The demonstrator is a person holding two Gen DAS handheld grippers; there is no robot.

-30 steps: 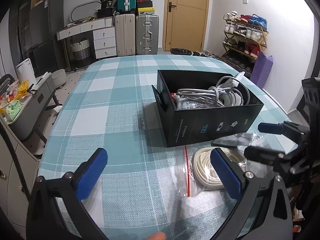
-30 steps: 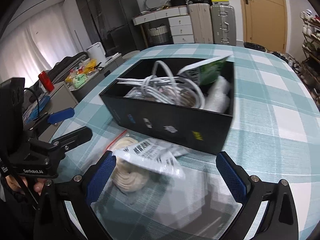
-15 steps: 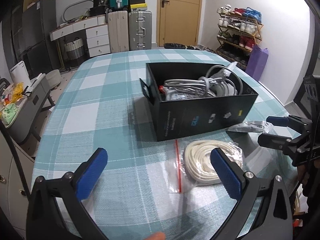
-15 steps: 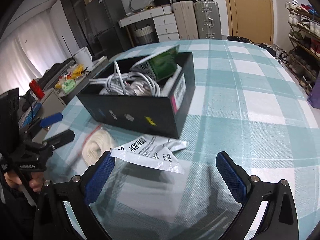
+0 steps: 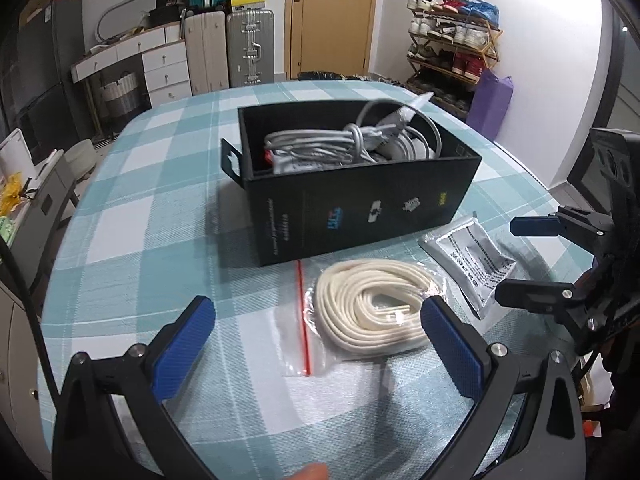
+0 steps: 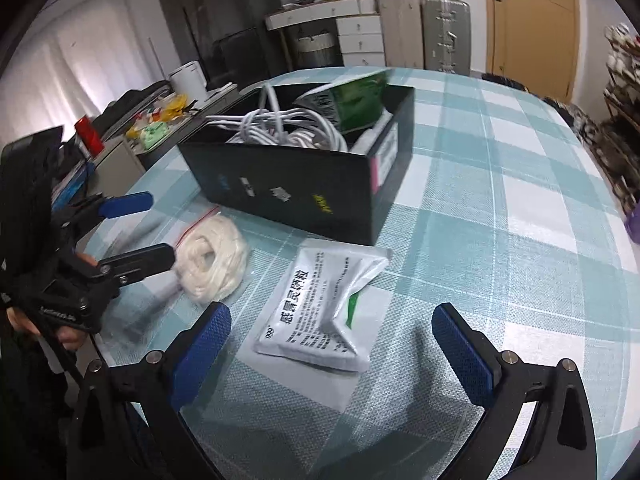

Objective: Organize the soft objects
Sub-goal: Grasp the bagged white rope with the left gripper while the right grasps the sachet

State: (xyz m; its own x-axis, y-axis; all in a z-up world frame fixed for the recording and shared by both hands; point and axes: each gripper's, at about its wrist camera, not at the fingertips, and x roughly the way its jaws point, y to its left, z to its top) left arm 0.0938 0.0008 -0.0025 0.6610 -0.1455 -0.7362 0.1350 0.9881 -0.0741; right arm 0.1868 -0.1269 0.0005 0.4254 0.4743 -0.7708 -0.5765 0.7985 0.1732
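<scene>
A coil of cream rope in a clear zip bag (image 5: 372, 308) lies on the checked table, between my left gripper's (image 5: 316, 344) open blue fingers; it also shows in the right wrist view (image 6: 212, 256). A white and silver medicine sachet (image 6: 324, 300) lies flat in front of my open, empty right gripper (image 6: 332, 344), and to the right of the rope in the left wrist view (image 5: 472, 264). Behind both stands a black open box (image 5: 360, 204) holding white cables and packets, seen also in the right wrist view (image 6: 296, 184).
The round table with teal checked cloth (image 5: 152, 216) extends beyond the box. Suitcases (image 5: 248, 48), drawers and a door stand at the back. A shoe rack (image 5: 452, 52) is at the right. A cluttered side shelf (image 6: 156, 128) is left of the table.
The left gripper has moved nearer the rope bag, which now lies between its fingers. The sachet has dropped from the right gripper's front onto the table. The right view has swung.
</scene>
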